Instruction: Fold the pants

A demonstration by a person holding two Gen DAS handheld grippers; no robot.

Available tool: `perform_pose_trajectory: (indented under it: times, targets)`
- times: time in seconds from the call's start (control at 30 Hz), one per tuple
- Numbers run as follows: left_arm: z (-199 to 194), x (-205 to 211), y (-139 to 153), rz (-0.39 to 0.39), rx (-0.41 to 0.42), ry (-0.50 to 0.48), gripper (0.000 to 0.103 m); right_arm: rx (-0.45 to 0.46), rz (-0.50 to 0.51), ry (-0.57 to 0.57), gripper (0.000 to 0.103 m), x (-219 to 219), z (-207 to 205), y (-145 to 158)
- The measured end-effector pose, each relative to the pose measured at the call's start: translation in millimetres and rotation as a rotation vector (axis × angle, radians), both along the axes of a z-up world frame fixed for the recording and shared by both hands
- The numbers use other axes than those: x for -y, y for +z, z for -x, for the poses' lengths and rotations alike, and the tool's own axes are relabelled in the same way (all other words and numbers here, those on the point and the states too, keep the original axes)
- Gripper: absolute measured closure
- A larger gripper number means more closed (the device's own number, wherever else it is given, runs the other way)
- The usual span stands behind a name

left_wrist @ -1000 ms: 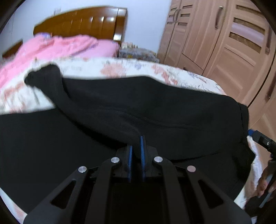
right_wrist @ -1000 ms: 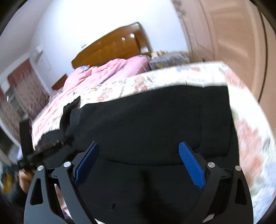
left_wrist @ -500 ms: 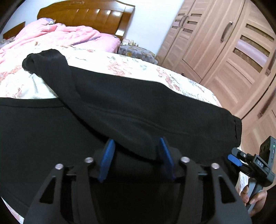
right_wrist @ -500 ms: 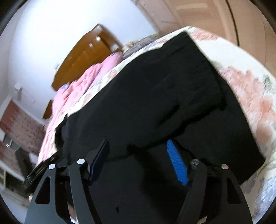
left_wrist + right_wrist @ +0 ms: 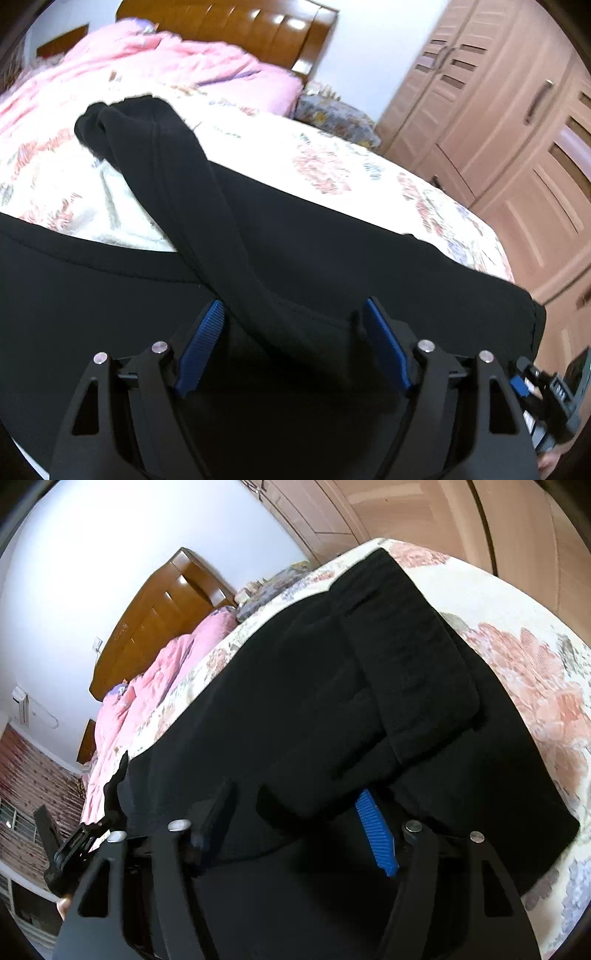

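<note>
Black pants (image 5: 303,251) lie spread on a floral bedsheet (image 5: 332,170), one leg folded across the other, its cuff end (image 5: 99,122) reaching toward the pink quilt. My left gripper (image 5: 291,325) is open, its blue pads either side of the folded fabric edge, holding nothing. In the right wrist view the pants (image 5: 332,701) fill the middle, with the wide waistband (image 5: 413,664) to the right. My right gripper (image 5: 295,812) is open, with the folded edge between its fingers.
A pink quilt (image 5: 155,62) and wooden headboard (image 5: 236,33) lie at the bed's far end. A wooden wardrobe (image 5: 517,110) stands to the right of the bed. The right gripper body (image 5: 546,391) shows at the left view's lower right.
My left gripper has opened from shut on the fabric and let the folded leg go. The right gripper tilted and dropped closer to the pants, staying open.
</note>
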State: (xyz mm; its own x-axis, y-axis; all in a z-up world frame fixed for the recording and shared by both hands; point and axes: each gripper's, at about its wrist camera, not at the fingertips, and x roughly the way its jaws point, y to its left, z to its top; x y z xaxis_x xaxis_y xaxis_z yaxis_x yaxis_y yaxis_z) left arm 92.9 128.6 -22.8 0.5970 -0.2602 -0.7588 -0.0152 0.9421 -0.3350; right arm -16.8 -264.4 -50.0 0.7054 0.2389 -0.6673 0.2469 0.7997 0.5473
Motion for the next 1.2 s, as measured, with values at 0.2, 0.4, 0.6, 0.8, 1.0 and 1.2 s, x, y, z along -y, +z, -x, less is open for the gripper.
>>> perform_pose_trajectory:
  times: [0.2, 0.4, 0.6, 0.8, 1.0, 1.2]
  targets:
    - [8, -14, 15, -0.001, 0.066, 0.036, 0.095, 0.096, -0.026, 0.020, 0.088, 16, 8, 15]
    - [54, -14, 87, -0.031, 0.273, -0.007, 0.095, 0.253, 0.021, 0.083, 0.091, 27, 21, 79]
    - [120, 0, 113, -0.073, 0.310, -0.079, 0.094, 0.240, 0.082, 0.165, 0.092, 41, 65, 90]
    - [162, 11, 29, -0.132, 0.087, -0.094, 0.094, 0.011, 0.013, 0.136, 0.092, 45, 86, -3]
    - [173, 12, 15, -0.164, 0.086, -0.083, 0.094, 0.062, 0.046, 0.152, 0.093, 44, 92, 16]
    - [186, 17, 33, -0.199, 0.110, -0.114, 0.094, 0.001, 0.018, 0.140, 0.093, 49, 99, -6]
